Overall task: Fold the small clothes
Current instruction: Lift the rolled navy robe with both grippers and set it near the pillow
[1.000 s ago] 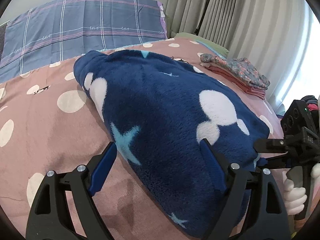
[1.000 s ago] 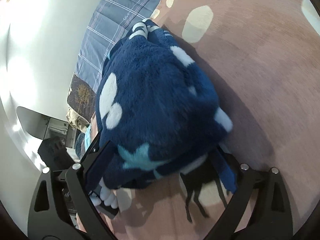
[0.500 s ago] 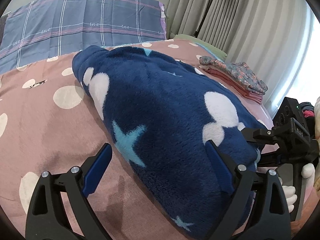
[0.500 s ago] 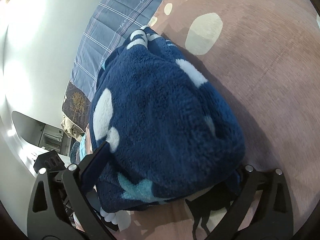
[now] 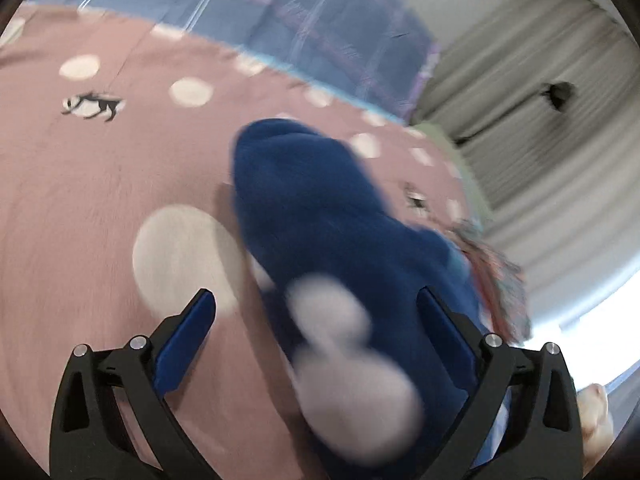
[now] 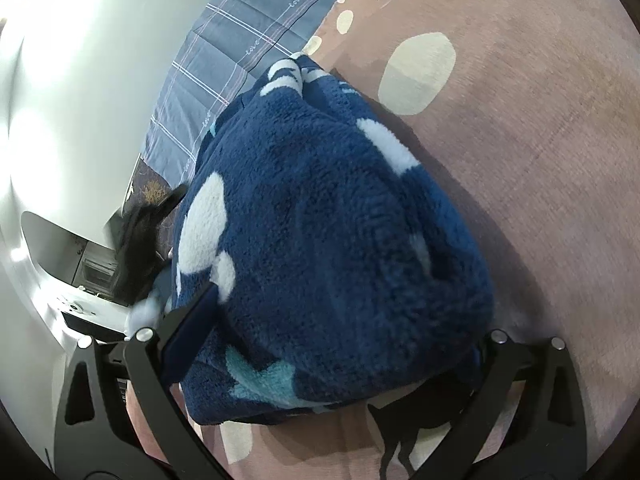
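Your left gripper has its fingers spread wide, the navy fleece garment lying between them on the pink dotted bed cover, though that view is blurred; your right gripper also stands with fingers spread, the fleece bulging between them, and I cannot tell whether either pad touches it; beyond it lie a plaid pillow and a folded floral pile by the curtain.

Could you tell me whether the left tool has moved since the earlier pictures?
Yes. The left tool has swung left: the curtain, earlier mid-frame, now sits at the right edge, and the blue fleece garment looks blurred.
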{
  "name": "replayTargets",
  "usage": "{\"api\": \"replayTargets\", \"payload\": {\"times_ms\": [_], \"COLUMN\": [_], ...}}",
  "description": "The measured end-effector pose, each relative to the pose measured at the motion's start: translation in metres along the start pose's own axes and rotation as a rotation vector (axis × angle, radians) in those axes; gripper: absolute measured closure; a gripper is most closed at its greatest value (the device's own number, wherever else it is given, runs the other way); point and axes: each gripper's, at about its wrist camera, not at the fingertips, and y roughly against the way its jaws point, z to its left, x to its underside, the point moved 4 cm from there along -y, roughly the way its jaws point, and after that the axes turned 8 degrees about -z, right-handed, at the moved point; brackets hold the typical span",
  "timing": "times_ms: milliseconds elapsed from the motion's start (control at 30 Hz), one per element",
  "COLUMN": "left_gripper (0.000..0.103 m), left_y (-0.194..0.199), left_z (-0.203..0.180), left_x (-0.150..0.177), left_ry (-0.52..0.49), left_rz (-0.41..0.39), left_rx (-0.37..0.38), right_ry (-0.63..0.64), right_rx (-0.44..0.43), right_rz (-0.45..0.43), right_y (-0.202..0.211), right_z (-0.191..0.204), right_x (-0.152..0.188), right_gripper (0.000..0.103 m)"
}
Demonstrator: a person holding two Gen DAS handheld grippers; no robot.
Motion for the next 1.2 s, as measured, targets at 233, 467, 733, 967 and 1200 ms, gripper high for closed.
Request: {"api": "replayTargets", "payload": {"times_ms": [233,467,733,967,1200], "left_gripper": [0.026,0.048,0.048,0.048,0.035], "left_y": [-0.036,0.015,0.119,0.15,0.1], "left_z": [-0.016,-0.044,-0.036,0.035,0.148], "left_x": [-0.006,-0.026,-0.148,-0.231,-0.232], "left_ry": [-0.119,-0.215,-0.301,-0.286,-0.201], "left_rz": [-0.012,-0.098,-0.378,-0.486,-0.446], "left_rx": [0.099,0.119,-0.078,-0.336,-0.589], "right_ry": [-0.063,0.333,0.507,0.565,0.547], "right_rx": [-0.023,0.042,-0.125,-0.176,0.015], "right_rz": [0.005,-0.098,-0.019,0.066,0.039], "right_y": [-0.002,0.011,-0.069,-0.23,-0.367], "right_z": [-0.004,0.062,0.172,0.257,0.259], "right_x": [-0.011,-0.021,-0.119,-0.184,-0.183], "right_gripper": [0.002,0.049,0.049,0.05,0.023]}}
